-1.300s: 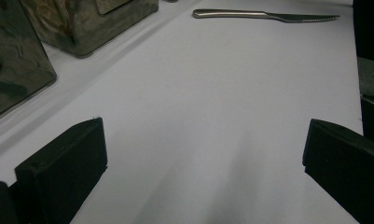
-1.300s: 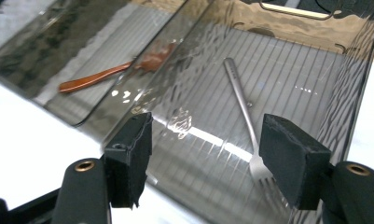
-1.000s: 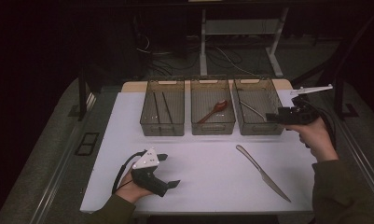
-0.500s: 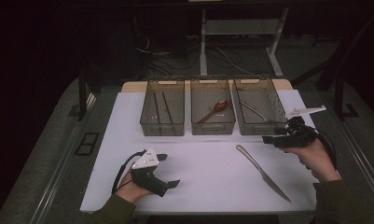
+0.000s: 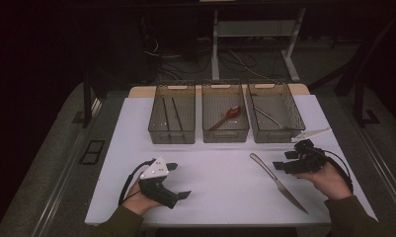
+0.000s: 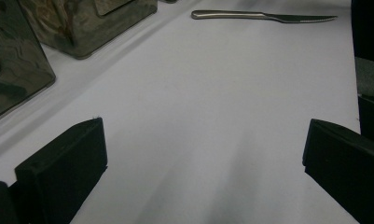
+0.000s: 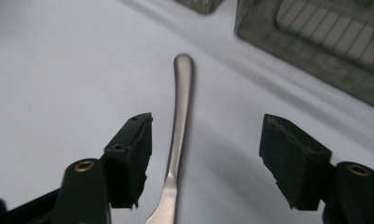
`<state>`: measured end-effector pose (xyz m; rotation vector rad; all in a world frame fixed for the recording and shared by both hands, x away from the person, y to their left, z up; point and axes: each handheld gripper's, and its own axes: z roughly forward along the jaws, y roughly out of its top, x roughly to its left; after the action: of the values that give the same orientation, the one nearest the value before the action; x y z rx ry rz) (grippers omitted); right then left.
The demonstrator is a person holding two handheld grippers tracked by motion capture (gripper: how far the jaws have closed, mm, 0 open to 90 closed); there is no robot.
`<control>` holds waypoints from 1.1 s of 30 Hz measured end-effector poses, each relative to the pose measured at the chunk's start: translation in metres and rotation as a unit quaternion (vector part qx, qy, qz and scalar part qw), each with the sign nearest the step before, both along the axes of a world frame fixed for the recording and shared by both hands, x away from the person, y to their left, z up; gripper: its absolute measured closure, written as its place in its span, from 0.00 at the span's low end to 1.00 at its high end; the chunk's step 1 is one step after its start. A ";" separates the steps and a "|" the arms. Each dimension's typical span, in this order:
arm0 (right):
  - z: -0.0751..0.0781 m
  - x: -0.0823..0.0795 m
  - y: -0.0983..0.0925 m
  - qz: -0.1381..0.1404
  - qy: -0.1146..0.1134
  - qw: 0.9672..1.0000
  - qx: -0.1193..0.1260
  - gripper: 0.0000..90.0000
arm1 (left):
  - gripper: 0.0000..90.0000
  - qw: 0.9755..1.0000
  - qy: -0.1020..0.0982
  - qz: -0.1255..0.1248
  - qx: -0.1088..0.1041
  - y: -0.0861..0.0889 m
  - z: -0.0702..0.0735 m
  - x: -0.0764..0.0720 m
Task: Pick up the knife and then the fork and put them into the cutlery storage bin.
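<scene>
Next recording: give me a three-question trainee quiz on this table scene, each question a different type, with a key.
1. True or false: the right gripper is clamped on the silver table knife.
2. Which clear plastic bin holds the red-brown spoon: A left, B middle, C right?
3. Fill in: the left gripper has its fingers ____ above the bare white table.

Key
1. False: its fingers stand apart on either side of the knife's handle and have just been closing.
2. B.
3. Open.
</scene>
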<state>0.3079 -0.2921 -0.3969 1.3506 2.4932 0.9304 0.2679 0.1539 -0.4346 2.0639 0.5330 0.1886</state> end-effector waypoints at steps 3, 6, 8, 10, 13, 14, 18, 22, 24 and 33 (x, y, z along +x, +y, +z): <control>-0.004 -0.002 0.005 0.005 0.007 1.000 -0.017 0.44 | 0.00 1.000 -0.001 0.001 0.001 0.001 0.000 0.000; -0.007 -0.002 0.009 0.006 0.019 1.000 -0.020 0.48 | 0.00 1.000 -0.002 0.002 -0.002 0.001 0.000 0.000; -0.009 -0.002 0.012 0.008 0.025 0.999 -0.027 0.51 | 0.00 1.000 -0.003 0.000 0.000 0.001 0.000 0.000; -0.012 -0.002 0.015 0.008 0.033 0.999 -0.037 0.56 | 0.00 1.000 -0.002 0.000 0.001 0.000 0.000 0.000; -0.018 -0.001 0.019 0.015 0.048 0.997 -0.058 0.61 | 0.00 1.000 -0.002 -0.002 0.003 0.000 0.000 0.000; -0.019 0.000 0.021 0.016 0.054 0.997 -0.061 0.62 | 0.00 1.000 -0.002 -0.002 0.003 0.000 0.000 0.000; -0.024 0.003 0.029 0.027 0.069 0.994 -0.080 0.69 | 0.00 1.000 -0.002 0.000 0.001 0.000 0.000 0.000; -0.028 0.007 0.036 0.034 0.082 0.991 -0.099 0.74 | 0.00 1.000 -0.003 -0.001 0.002 -0.001 0.000 -0.001; -0.028 0.008 0.039 0.034 0.085 0.990 -0.110 0.77 | 0.00 1.000 -0.002 -0.001 0.002 -0.001 0.000 -0.001; -0.024 0.015 0.056 0.055 0.108 0.978 -0.172 0.84 | 0.00 1.000 -0.002 -0.002 0.002 -0.001 0.000 0.000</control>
<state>0.3225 -0.2363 -0.4214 1.2671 2.7489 0.3550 0.2674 0.1529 -0.4349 2.0678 0.5260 0.1925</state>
